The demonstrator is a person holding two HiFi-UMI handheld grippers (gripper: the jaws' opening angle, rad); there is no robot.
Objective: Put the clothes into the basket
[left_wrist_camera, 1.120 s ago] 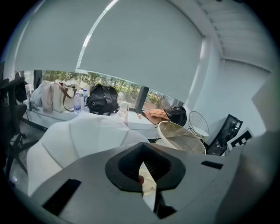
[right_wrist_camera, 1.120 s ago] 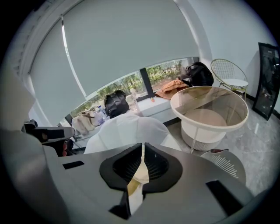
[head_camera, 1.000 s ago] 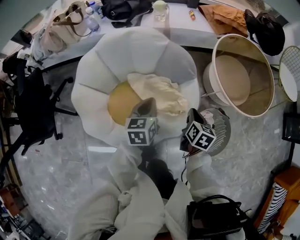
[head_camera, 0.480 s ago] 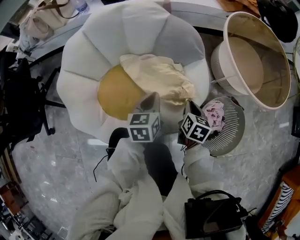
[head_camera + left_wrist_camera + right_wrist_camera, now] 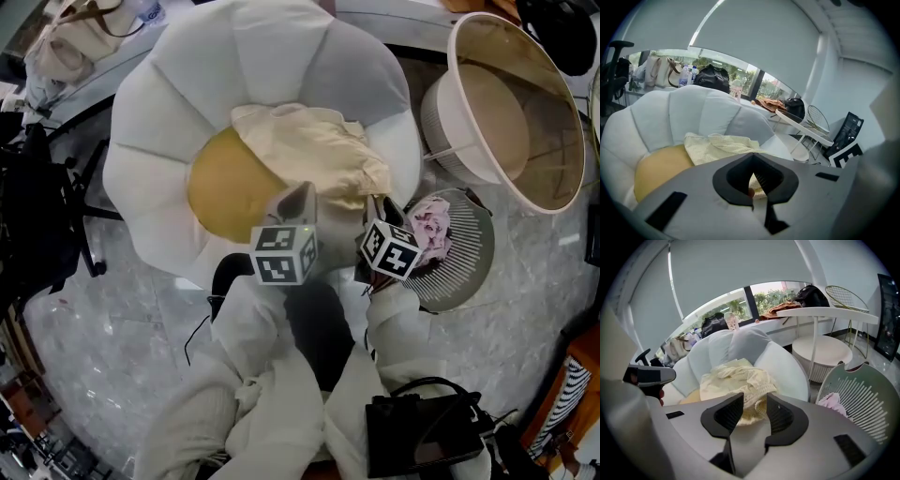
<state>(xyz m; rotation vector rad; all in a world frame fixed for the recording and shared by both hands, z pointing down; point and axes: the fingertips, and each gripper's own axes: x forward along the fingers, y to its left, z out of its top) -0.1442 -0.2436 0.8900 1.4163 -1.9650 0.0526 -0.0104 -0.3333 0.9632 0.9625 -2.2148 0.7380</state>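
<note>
The person leans over a big white flower-shaped chair (image 5: 178,103) with a round yellow seat cushion (image 5: 220,192) at its centre. A pale yellow garment (image 5: 314,155) lies crumpled on the seat, spread from the cushion's right side across to the chair's right-hand petals. That one is not in the basket.

Both grippers hang side by side at the chair's near edge, angled downward toward the garment. The left gripper (image 5: 298,199) has its jaws drawn together at the tips, and I see nothing pinched between them. A narrow sliver of the yellow cloth shows behind them in the left gripper view. The right gripper (image 5: 754,401) has its jaws standing apart, having just been opening, and its pads press on nothing. The garment's crumpled near edge shows through the gap, lying just beyond the tips on the seat.

To the right of the chair, on the marbled floor (image 5: 112,347), the grey slatted basket (image 5: 469,267) stands close beside the right gripper. A pink piece of clothing (image 5: 429,225) sits inside it, against the side nearest the chair. Behind the basket stands a white round side table (image 5: 525,141). A black bag (image 5: 422,436) rests by the person's feet, below their white sleeves (image 5: 253,337)
</note>
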